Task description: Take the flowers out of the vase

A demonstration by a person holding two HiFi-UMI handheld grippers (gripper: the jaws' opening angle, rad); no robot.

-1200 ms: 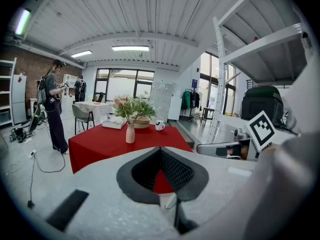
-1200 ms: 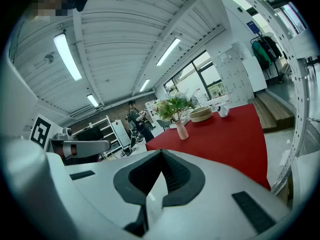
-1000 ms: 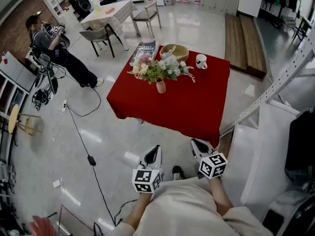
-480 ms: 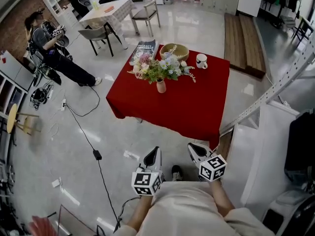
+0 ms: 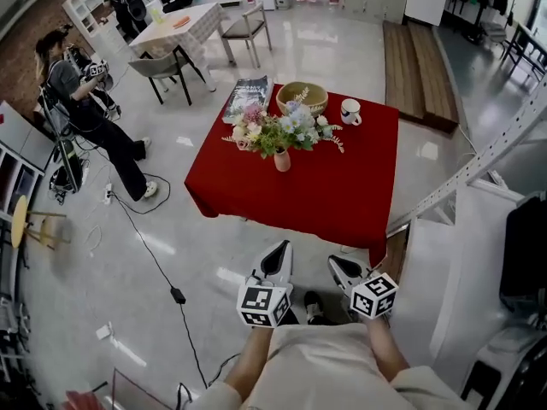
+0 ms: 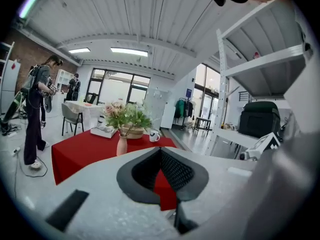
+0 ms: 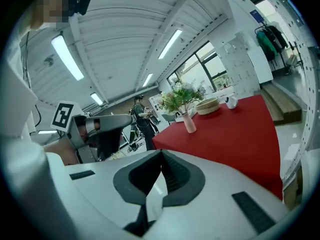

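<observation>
A bunch of pink, white and blue flowers (image 5: pixel 282 126) stands in a small pink vase (image 5: pixel 282 161) on a table with a red cloth (image 5: pixel 333 186). The same flowers (image 6: pixel 126 115) and vase (image 6: pixel 122 145) show ahead in the left gripper view, and the vase (image 7: pixel 189 123) also shows in the right gripper view. My left gripper (image 5: pixel 279 255) and right gripper (image 5: pixel 339 266) are both shut and empty, held side by side over the floor short of the table's near edge.
On the table's far side lie a book (image 5: pixel 248 95), a woven bowl (image 5: pixel 302 96) and a white mug (image 5: pixel 349 110). A person (image 5: pixel 90 109) stands at the left among cables (image 5: pixel 162 272). A white shelf frame (image 5: pixel 479 169) rises on the right. A second table with chairs (image 5: pixel 184 32) stands behind.
The left gripper has moved forward and a little right toward the table. The view has shifted closer to the table. The person at the left has stood up and stepped back.
</observation>
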